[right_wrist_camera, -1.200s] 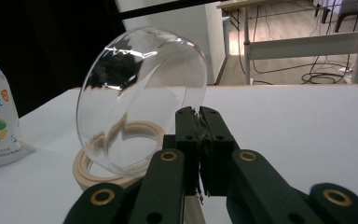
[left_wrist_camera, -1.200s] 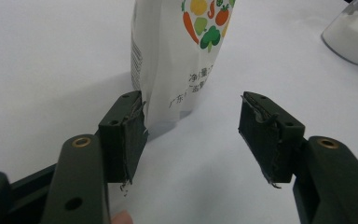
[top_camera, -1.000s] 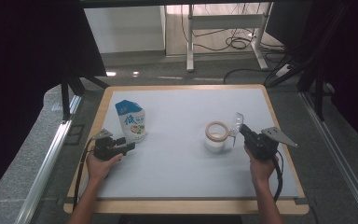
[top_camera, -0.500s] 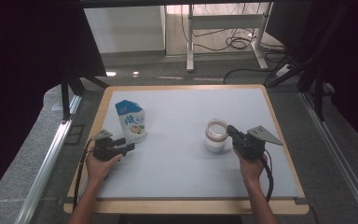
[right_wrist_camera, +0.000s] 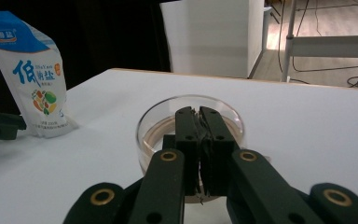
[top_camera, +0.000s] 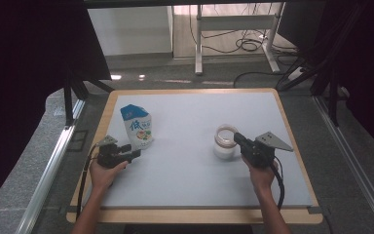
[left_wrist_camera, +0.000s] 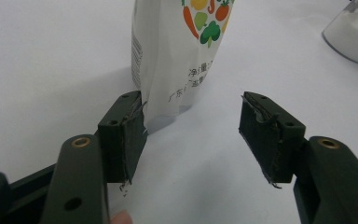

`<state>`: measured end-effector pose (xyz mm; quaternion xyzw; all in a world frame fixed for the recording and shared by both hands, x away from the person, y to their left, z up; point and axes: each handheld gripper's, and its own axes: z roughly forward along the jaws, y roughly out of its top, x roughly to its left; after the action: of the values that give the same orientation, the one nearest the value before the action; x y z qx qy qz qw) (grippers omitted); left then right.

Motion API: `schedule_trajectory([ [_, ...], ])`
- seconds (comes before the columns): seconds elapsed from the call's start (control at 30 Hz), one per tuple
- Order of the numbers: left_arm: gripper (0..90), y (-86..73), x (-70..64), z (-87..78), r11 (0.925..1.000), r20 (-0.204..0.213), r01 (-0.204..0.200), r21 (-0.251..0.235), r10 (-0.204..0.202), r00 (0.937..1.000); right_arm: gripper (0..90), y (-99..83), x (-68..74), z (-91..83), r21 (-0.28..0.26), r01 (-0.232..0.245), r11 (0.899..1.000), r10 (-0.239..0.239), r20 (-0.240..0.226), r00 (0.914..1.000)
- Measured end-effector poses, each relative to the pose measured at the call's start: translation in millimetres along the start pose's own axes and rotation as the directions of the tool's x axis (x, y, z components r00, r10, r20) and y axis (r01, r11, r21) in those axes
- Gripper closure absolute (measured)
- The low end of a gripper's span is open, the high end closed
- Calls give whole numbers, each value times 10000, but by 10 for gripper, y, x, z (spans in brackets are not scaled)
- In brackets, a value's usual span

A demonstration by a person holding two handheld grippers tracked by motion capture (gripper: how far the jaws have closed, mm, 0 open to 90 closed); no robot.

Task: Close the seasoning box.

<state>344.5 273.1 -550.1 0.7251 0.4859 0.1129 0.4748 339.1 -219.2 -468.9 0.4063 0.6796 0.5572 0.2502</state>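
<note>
Toward the left edge of the table (top_camera: 272, 105), you are holding the left tongs (left_wrist_camera: 191, 126) spread wide around the foot of the standing salt pouch (left_wrist_camera: 179, 56), with one pad just touching its lower corner and the other well apart from it. Nearer the right edge, the right tongs (right_wrist_camera: 198, 140) are pressed together, gripping nothing, their tips resting at the near rim of the glass jar (right_wrist_camera: 189, 119), which is standing upright and holding white powder. The pouch is looking light and soft, so closing that low on it is risking a crumple or a tip toward the jar. A nudge from the one touching pad is likely to slide the pouch away before the other pad arrives. On the right, the closed tips are leaning on the jar's rim, so any forward push is threatening to shove or tilt it and spill the powder
</note>
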Motion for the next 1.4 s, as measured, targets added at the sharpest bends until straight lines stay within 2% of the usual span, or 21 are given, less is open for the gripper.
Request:
schedule_trajectory([
  [0.3,400,-1,-2,16,10000,88,40,33,-40,10000,864,-39,-230,-156,-73,-465,9989,467,381,9982],
  [0.47,400,1,-3,20,10000,96,31,48,-31,9999,850,-132,-368,-198,389,-625,9973,600,620,9963],
  [0.6,399,0,2,21,10000,99,31,62,-31,9999,837,-224,-452,-183,917,-528,9944,452,825,9956],
  [0.7,399,0,3,22,10000,98,22,65,-23,9999,775,-315,-522,-169,1359,-591,9890,474,884,9950],
  [0.77,399,-2,3,24,10000,109,19,77,-20,9999,676,-369,-552,-158,1713,-451,9842,294,928,9953],
  [0.83,399,-3,1,28,10000,124,9,93,-10,9999,596,-415,-566,-145,1949,-292,9804,66,1158,9932],
  [0.9,398,-2,-4,30,10000,122,1,89,-2,9999,558,-454,-587,-137,2151,-299,9761,25,1266,9919],
  [1.1,395,4,-4,17,10000,150,16,9,-17,9999,491,-534,-635,-114,2637,-285,9642,-29,1180,9930],
  [1.4,394,-3,-15,25,10000,160,7,23,-7,9999,462,-533,-642,-94,2860,-354,9576,42,1092,9940],
])
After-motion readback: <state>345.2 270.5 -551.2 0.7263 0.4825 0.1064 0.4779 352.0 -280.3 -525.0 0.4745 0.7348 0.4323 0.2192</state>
